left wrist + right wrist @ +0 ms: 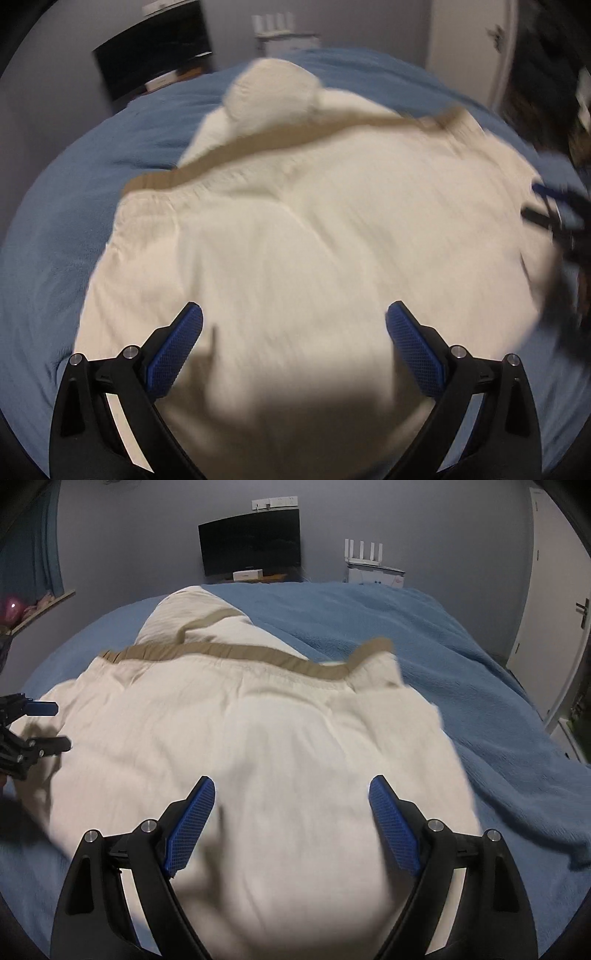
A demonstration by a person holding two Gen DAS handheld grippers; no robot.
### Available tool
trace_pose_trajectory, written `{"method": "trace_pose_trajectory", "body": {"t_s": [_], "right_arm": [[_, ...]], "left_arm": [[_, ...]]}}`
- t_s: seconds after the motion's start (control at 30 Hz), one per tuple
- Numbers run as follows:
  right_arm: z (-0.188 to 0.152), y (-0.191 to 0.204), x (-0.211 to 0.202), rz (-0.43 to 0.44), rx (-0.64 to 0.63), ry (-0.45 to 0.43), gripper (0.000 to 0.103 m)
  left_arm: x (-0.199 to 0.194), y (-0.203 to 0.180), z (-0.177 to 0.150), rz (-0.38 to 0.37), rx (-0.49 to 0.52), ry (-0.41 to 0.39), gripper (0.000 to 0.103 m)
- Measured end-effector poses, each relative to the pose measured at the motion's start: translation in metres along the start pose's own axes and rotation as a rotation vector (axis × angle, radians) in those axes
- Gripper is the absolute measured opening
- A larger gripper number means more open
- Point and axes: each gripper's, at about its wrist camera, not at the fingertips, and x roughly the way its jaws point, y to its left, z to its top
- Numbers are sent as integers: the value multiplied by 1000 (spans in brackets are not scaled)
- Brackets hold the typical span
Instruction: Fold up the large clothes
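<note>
A large cream garment [295, 240] with a tan elastic waistband [258, 144] lies folded over on a blue bed. It also shows in the right wrist view [266, 738], with its waistband [240, 653] across the far side. My left gripper [294, 325] is open and empty above the near part of the cloth. My right gripper [291, 801] is open and empty above the cloth too. The right gripper shows at the right edge of the left wrist view [554, 214]; the left gripper shows at the left edge of the right wrist view [37, 723].
The blue blanket [461, 657] covers the bed around the garment. A dark monitor [251, 542] and a white router [364, 554] stand against the far wall. A white door [554, 590] is at the right. A shelf with a pink object [14, 609] is at the left.
</note>
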Motion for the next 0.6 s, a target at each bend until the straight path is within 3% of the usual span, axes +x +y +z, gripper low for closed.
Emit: {"method": "trace_pose_trajectory", "body": {"t_s": [0.17, 0.4, 0.5, 0.6], "right_arm": [[-38, -2, 6, -133, -90, 99, 81], [-45, -2, 20, -124, -80, 123, 82], [-36, -2, 11, -109, -84, 120, 82], [-21, -10, -16, -42, -46, 15, 82]], "left_arm": [[18, -5, -15, -29, -20, 82, 97], [33, -10, -13, -1, 0, 97, 98], [19, -6, -12, -24, -20, 44, 95], [-11, 4, -9, -49, -49, -62, 95]]}}
